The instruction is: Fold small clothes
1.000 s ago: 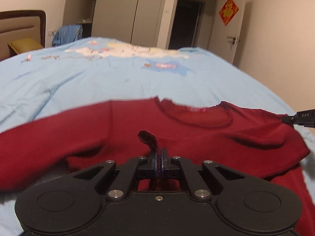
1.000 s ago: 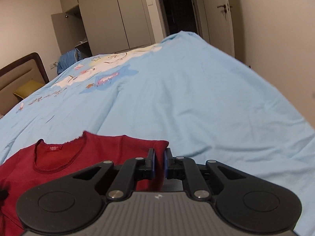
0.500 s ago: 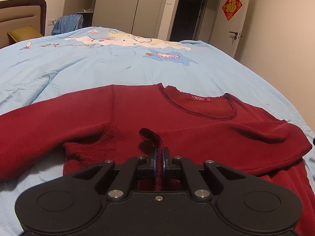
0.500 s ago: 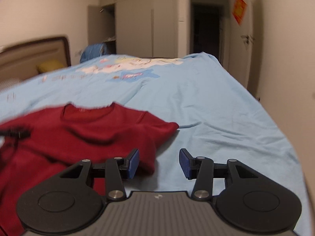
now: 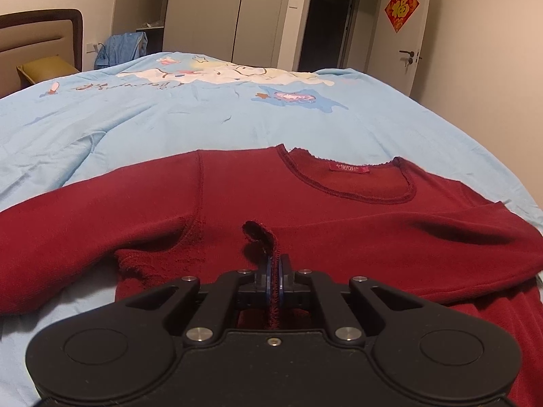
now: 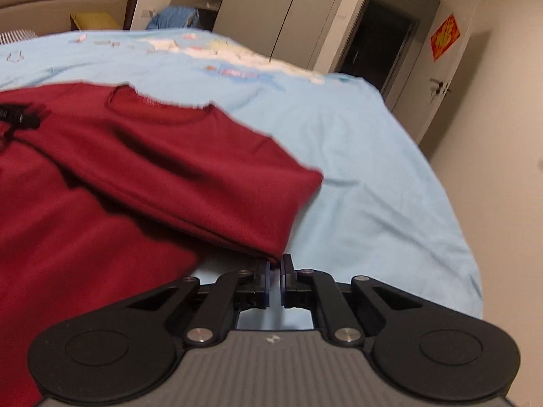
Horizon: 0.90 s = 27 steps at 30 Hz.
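Bedspread [image 6: 373, 176]: right gripper [image 6: 275, 279] fingers newly together

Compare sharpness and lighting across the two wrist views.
Left wrist: sharp; the shirt neckline stitching and label are crisp, under dim warm light with soft shadows and fisheye corner vignetting. Right wrist: motion-blurred; the shirt's edges and the bedsheet print smear, and only the right hand-held gripper body stays sharp.

A bed [image 5: 203, 118] with a light blue cartoon-printed cover [image 5: 237, 74] fills the middle of the frame. At upper left stand a brown padded headboard [image 5: 37, 40] and a yellow cushion [image 5: 44, 68]. Tall pale wardrobe doors [image 5: 230, 13] line the far wall beside a dark doorway [image 5: 325, 27]. At upper right, a white door [image 5: 407, 40] carries a red diamond decoration [image 5: 401, 7].
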{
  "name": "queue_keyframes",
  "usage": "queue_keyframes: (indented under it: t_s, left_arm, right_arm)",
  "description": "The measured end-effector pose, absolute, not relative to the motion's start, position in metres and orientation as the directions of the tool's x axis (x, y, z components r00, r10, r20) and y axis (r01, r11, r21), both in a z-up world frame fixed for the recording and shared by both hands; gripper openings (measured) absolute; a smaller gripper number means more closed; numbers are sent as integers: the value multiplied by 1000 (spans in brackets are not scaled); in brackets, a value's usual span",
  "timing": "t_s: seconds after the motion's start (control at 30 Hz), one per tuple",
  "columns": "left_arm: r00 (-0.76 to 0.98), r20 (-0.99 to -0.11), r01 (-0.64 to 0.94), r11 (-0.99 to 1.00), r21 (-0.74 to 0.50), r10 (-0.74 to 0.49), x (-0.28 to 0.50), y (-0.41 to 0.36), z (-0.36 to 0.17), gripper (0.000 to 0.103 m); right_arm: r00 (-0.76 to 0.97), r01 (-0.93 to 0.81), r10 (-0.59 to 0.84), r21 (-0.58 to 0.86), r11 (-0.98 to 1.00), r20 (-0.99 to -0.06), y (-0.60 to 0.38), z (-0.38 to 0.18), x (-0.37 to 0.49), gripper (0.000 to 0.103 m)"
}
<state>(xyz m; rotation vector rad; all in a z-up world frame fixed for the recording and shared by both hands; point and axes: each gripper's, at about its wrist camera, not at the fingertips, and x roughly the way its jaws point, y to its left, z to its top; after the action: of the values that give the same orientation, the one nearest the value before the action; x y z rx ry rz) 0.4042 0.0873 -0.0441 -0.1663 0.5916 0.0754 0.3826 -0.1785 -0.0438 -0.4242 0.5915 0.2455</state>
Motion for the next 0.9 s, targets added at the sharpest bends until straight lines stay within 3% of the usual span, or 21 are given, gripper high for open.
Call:
queue_keyframes:
  t_s: [0.13,0.2,0.33,0.4,0.43,0.53,0.57,0.67,0.73,0.9]
  left_arm:
    - [822,-569,-117,982,-149,11,405,90,-46,4]
    - [823,-568,-116,977,-177,-5,403,95,-44,11]
    - [827,-562,-134,967,-217,-12,391,103,-33,48]
    - [835,-550,-143,963,-229,-7,380,106,-27,63]
    - [839,-544,-148,961,-233,-3,373,108,-23,72]
    - [846,-533,-171,959,-227,24,350,116,-15,89]
    - [845,-533,-184,958,-219,40,342,120,-12,95]
    - [838,-535,-249,948,-200,108,312,140,-6,102]
    - [828,-542,-301,931,-209,146,288,160,-5,102]
    - [774,-567,-489,835,-252,282,229,227,-8,102]
  right_arm:
    - [793,-330,137,-229,916,-594,-188,-45,384,4]
    - [798,-333,148,-223,916,-584,-188,-40,382,5]
    - [806,-334,163,-209,919,-569,-190,-29,373,11]
    - [811,-328,174,-188,926,-559,-192,-25,366,30]
    - [815,-327,181,-179,928,-551,-192,-23,361,45]
    - [820,-346,222,-147,927,-528,-191,-16,344,59]
    - [820,-352,236,-135,926,-521,-190,-14,339,69]
    - [821,-384,298,-85,919,-488,-184,-8,321,90]
    - [817,-411,339,-60,909,-466,-176,-5,309,98]
    - [804,-475,395,-78,877,-445,-149,-1,287,102]
